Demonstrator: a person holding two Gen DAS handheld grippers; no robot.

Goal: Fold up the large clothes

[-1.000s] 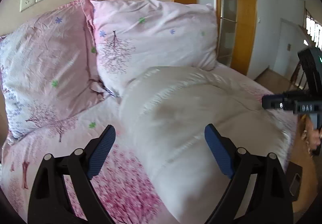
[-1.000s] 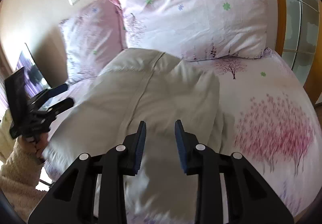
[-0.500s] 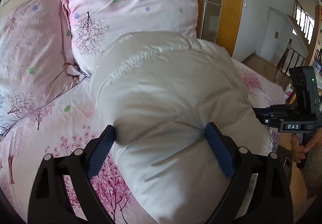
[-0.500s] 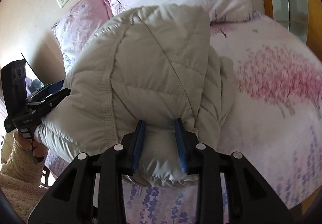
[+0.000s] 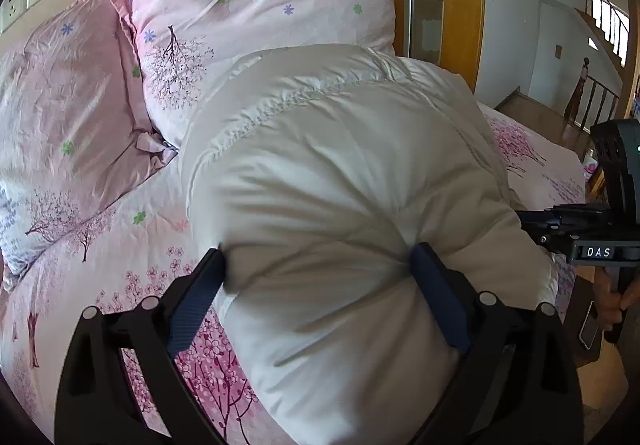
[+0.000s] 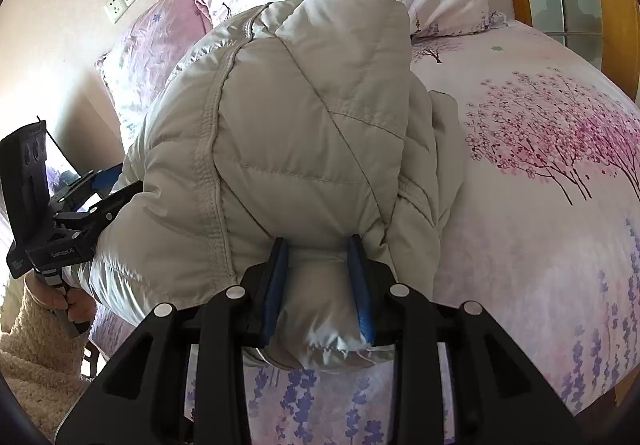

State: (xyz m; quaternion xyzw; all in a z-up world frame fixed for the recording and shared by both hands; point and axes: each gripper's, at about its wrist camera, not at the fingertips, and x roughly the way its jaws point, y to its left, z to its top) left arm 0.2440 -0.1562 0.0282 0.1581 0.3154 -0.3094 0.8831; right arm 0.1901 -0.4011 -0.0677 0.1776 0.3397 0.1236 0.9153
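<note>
Jacket (image 5: 340, 205) bulk is now bunched right up against both tools, where a second ago it was lying flatter and further off toward the pillows (image 5: 248, 29), so the fold looks to be mid-way: the puffy white down coat has been doubled over on the bed (image 5: 100, 253) and is being gathered at its near edge. In the left wrist view the left hand-held gripper (image 5: 320, 273) is seen spread wide, with a fat roll of padding stuffed between its blue pads (image 5: 196, 301); the fabric is touched on both sides, but whether it's actually pinched or just cradled can't be told. The right hand-held gripper (image 6: 320, 277) is drawn in much narrower and a wad of the coat's edge is clamped between its fingers, shiny lining poking out below. Judging by that, the next fold probably needs both ends lifted together, and slippery shell fabric could easily slide out. Stuff only caught in the right view: quilting seams, the layered flap on top, and a loose fold spilling off the right side onto the blossom-print sheet (image 6: 540, 149). Only in the left view: the doorway and stair rail behind, plus the right tool's body coming in from the side.
</note>
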